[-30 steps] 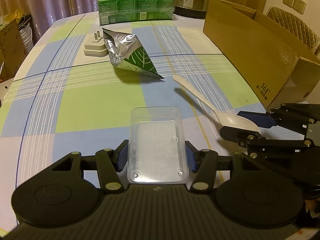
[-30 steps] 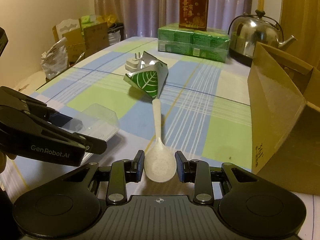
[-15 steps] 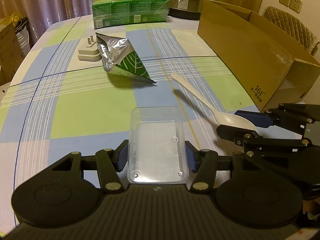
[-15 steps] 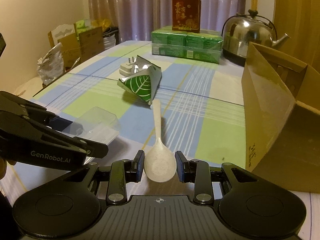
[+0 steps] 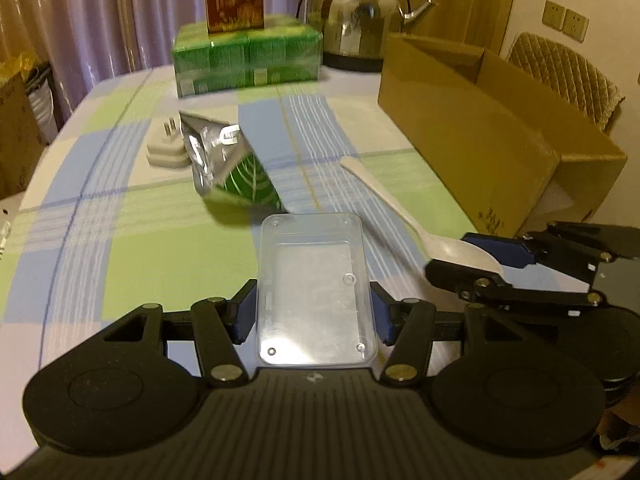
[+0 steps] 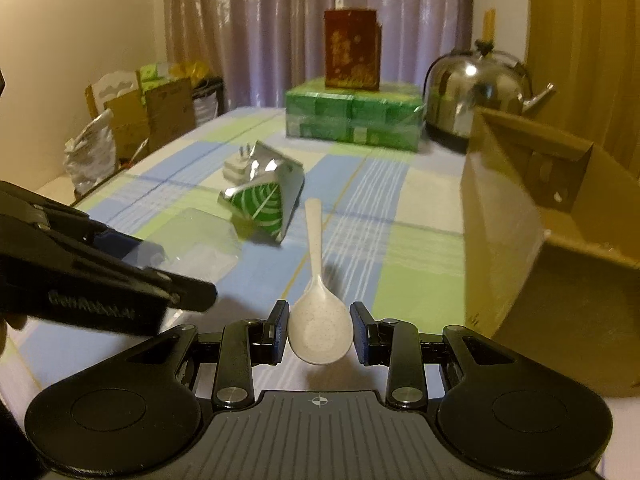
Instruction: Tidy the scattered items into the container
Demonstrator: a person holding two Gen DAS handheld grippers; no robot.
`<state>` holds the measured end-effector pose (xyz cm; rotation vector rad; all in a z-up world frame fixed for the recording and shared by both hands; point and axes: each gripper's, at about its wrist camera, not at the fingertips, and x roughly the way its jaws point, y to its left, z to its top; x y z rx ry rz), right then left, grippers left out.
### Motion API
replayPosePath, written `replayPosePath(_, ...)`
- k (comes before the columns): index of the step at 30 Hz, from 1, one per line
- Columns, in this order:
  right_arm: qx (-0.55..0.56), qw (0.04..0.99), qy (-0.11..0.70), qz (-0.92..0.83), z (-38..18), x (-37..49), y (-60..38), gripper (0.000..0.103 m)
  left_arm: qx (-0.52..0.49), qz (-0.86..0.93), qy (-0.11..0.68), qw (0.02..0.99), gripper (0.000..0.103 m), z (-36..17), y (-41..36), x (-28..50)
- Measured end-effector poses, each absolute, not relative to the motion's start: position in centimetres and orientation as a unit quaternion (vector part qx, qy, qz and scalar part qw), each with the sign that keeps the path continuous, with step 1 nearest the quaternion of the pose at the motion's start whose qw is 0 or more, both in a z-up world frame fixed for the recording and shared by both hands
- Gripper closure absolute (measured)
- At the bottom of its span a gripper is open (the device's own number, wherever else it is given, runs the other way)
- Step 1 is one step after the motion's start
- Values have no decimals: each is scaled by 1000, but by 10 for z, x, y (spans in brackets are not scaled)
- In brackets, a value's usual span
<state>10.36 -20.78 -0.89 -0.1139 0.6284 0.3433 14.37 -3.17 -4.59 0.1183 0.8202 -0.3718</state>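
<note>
While the left wrist view looks down into the clear plastic tray [image 5: 316, 292] clamped between the left gripper [image 5: 314, 316] pads, the right wrist view shows that tray only as a pale blur behind the left gripper's black arm. The right view in turn shows the white spoon [image 6: 318, 312] head-on, its bowl sitting between the right gripper [image 6: 320, 334] pads; the left pad touches the bowl, a thin gap shows at the right pad, so I cannot tell how firm the grip is. The left view shows the same spoon from the side, its bowl pinched between the right gripper's blue pads.

The tray is a shallow transparent rectangle with rounded corners and small round pips, its open face up. Its long axis runs straight away from the left gripper toward the foil packet [image 5: 228, 168].

The spoon is off-white and faintly speckled, with a broad oval bowl and a slim flat handle. Its handle points away from the right gripper toward the foil packet, ending just short of it. The open cardboard box [image 6: 532, 240] stands just right of the spoon on the checked tablecloth [image 5: 132, 240]. A white plug adapter [image 5: 166, 152] lies touching the packet's far side.
</note>
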Motion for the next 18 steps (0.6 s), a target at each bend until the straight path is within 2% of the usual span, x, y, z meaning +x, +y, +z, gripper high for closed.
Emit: replayPosePath(18,-44,961,239,135,40,104,-228,73,51,-191,349,916,51,-8,-52,158)
